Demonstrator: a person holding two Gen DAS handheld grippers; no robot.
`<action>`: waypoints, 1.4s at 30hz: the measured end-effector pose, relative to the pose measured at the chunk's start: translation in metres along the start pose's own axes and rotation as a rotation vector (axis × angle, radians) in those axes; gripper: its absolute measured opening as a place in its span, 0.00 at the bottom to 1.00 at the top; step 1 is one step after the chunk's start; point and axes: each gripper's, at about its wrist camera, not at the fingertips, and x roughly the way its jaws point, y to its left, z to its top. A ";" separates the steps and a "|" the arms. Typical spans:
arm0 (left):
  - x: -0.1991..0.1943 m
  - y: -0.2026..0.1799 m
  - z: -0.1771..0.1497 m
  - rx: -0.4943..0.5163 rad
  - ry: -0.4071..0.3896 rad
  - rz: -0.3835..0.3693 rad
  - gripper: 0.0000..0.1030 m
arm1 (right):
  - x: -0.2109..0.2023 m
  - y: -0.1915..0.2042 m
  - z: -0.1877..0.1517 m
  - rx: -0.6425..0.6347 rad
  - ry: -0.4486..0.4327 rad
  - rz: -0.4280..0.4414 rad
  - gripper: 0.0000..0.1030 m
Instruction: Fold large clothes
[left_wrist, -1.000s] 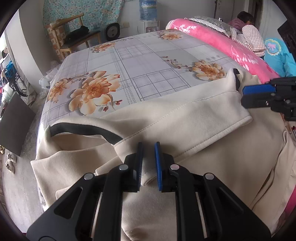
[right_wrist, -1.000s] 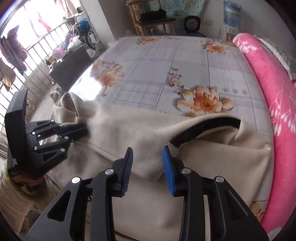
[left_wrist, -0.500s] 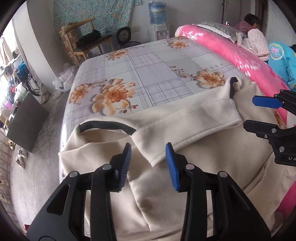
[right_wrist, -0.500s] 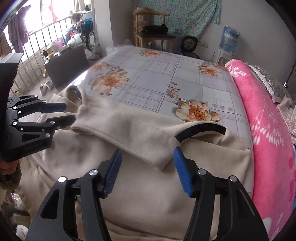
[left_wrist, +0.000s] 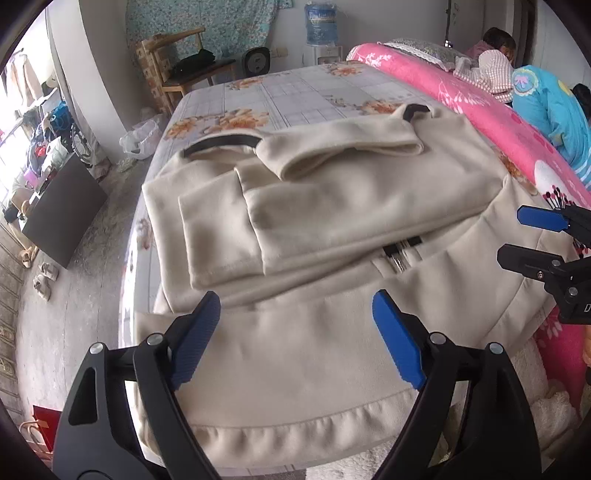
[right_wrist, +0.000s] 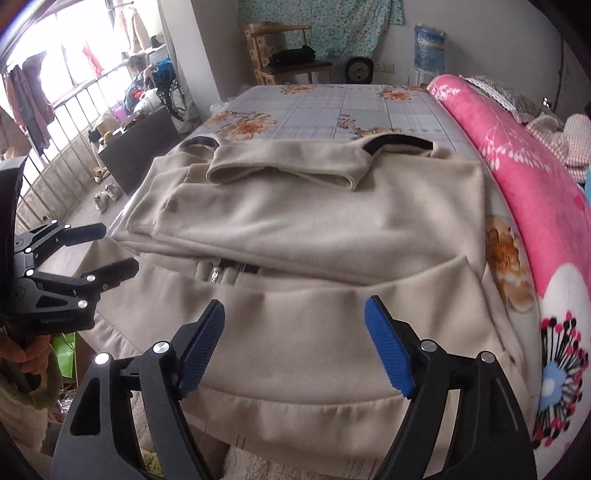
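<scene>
The left gripper (left_wrist: 293, 332) and right gripper (right_wrist: 293, 343) are seen spreading, nothing pinched between them, above a cream garment (left_wrist: 332, 206) laid partly folded on a flowered bed (left_wrist: 295, 92), sleeves crossed near its dark-trimmed collar (right_wrist: 399, 142).

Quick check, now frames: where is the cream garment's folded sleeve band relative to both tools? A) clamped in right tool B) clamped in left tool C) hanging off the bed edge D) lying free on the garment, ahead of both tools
D: the sleeve band lies across the top of the cream garment, far ahead of the left tool and right tool, whose jaws are opening with nothing clamped.
</scene>
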 end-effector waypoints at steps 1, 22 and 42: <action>0.005 -0.005 -0.008 0.000 0.007 0.008 0.80 | 0.002 -0.001 -0.006 0.010 0.008 0.001 0.79; -0.027 0.036 -0.051 -0.179 -0.129 0.087 0.88 | 0.027 -0.004 -0.035 -0.038 0.032 -0.062 0.85; 0.004 0.133 -0.064 -0.426 -0.058 -0.001 0.28 | 0.030 -0.001 -0.034 -0.063 0.041 -0.074 0.86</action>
